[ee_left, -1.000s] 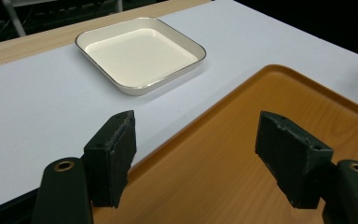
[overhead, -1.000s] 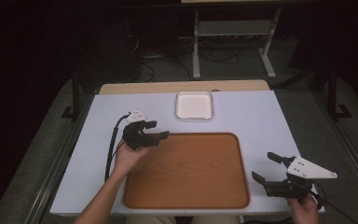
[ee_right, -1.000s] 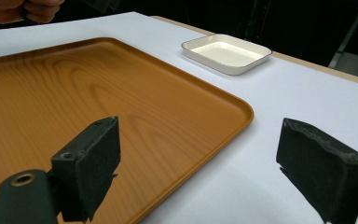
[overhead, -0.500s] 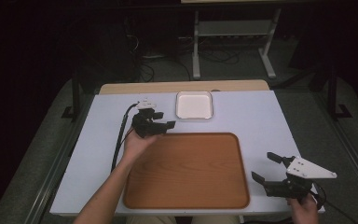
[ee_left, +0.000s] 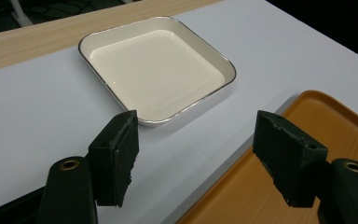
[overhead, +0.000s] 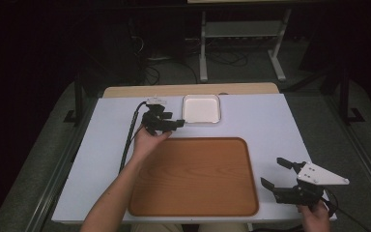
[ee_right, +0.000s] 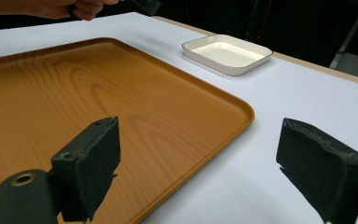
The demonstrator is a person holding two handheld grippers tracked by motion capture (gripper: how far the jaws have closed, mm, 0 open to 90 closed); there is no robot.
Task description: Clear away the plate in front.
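Left gripper (overhead: 174,124) hovers with jaws spread wide, empty, just short of the white dish (overhead: 201,108) near the table's (overhead: 270,116) far edge. Right gripper (overhead: 280,175), also spread and empty, sits beside the wooden tray's (overhead: 193,179) near right corner.

The wooden tray (overhead: 193,176) sat on the white bench (overhead: 270,125) right in front of me, and behind the bench there was a metal rack (overhead: 241,29) and some cables (overhead: 149,72) on the floor.
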